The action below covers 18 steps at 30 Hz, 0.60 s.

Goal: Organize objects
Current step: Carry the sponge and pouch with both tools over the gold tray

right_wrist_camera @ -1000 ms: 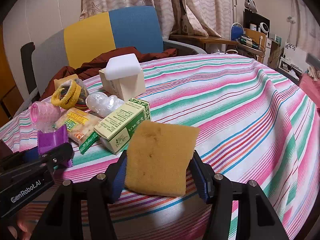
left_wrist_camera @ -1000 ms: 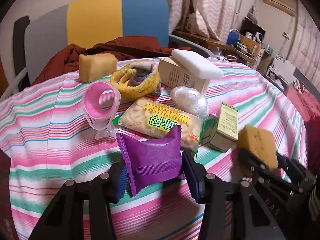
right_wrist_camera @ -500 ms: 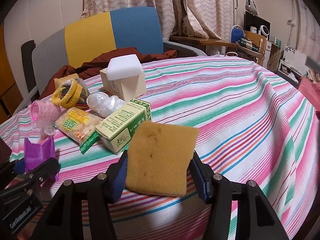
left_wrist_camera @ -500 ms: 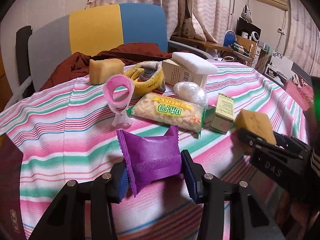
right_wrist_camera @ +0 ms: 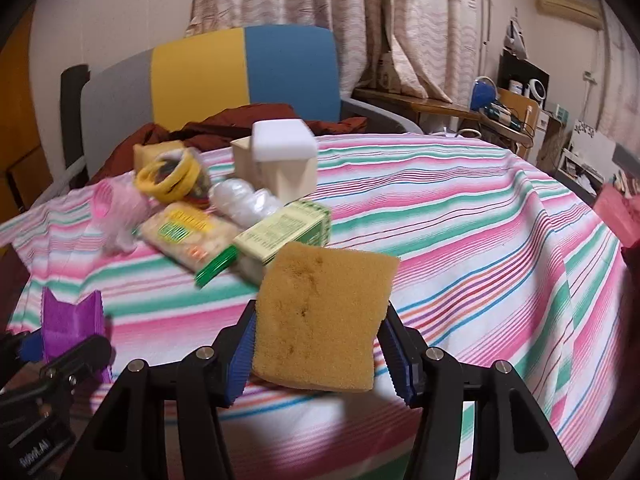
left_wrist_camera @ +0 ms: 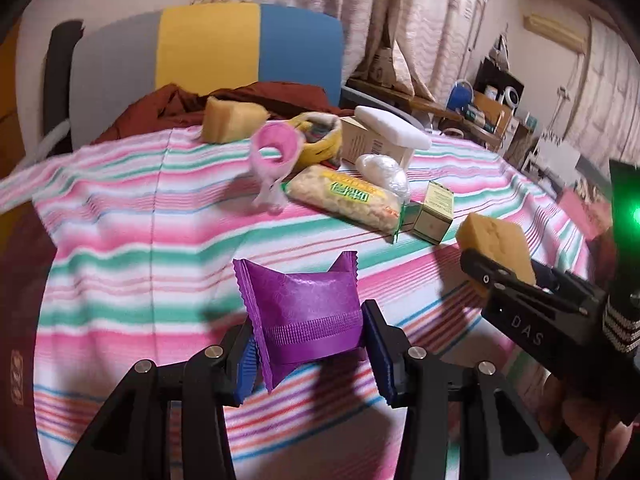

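Left wrist view: the left gripper pinches a purple packet above the striped tabletop's near edge. Beyond, toward the far edge, lie a pink ring, snack bag and green box — nothing between.

Right wrist view: the right gripper clamps a yellow sponge, which hides part of the green box — the white block sits on a carton behind.

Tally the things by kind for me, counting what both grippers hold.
Sponges: 2 (held one, far one)
White foam block: 1
Boxes: 2 (beige, green)
Snack packets: 2 (purple, yellow)
Hair tie bundle: 1
Pink roller: 1
Clear wrapped bundle: 1
Total: 10
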Each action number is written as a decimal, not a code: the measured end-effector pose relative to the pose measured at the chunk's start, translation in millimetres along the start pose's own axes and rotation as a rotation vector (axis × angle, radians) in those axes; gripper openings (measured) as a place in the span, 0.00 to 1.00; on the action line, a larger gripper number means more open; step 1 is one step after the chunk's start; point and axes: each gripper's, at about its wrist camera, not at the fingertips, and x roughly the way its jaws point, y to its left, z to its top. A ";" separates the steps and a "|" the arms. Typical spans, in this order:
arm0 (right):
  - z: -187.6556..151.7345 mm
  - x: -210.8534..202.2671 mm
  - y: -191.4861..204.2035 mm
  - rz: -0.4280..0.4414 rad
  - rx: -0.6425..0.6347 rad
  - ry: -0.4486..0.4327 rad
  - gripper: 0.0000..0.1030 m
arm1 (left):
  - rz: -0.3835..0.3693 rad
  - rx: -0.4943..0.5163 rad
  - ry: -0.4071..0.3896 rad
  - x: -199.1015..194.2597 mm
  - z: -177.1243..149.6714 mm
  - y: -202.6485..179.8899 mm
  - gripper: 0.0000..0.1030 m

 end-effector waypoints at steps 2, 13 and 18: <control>-2.6 -4.8 3.1 0.010 0.003 0.001 0.56 | -0.013 -0.030 -0.003 -5.8 -6.9 8.7 0.45; -16.2 -38.9 44.0 0.119 -0.021 0.010 0.56 | -0.041 -0.081 -0.006 -36.8 -33.8 32.0 0.41; -19.3 -54.3 63.3 0.157 -0.041 0.005 0.56 | -0.046 -0.076 -0.024 -57.2 -42.2 36.3 0.41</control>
